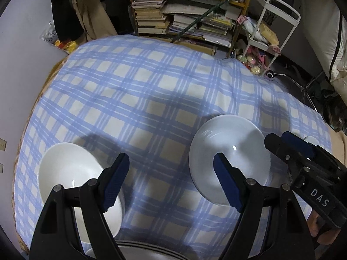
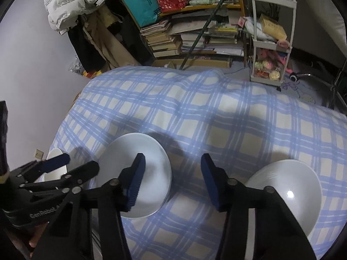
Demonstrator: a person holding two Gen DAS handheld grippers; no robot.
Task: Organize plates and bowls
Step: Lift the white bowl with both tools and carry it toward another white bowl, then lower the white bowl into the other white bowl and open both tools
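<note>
Bench [image 1: 151, 91] under a blue-and-cream plaid cloth [image 2: 216, 112], three white dishes on it. Middle plate [image 1: 229, 151] is the one both views share: in the left wrist view it sits under the right finger of the left gripper [image 1: 171, 179]; in the right wrist view the same plate lies under the left finger of the right gripper [image 2: 172, 182]. Left bowl [image 1: 71, 169] lies under the left gripper's left finger. Right bowl [image 2: 286, 188] is just right of the right gripper, partly behind its right finger. Left gripper: jaws wide, nothing between them but cloth. Right gripper: jaws parted, narrower, empty, cloth in the gap. Cannot tell whether any finger touches a dish. A stack of rims [image 1: 138, 249] shows at the bottom edge, left view.
</note>
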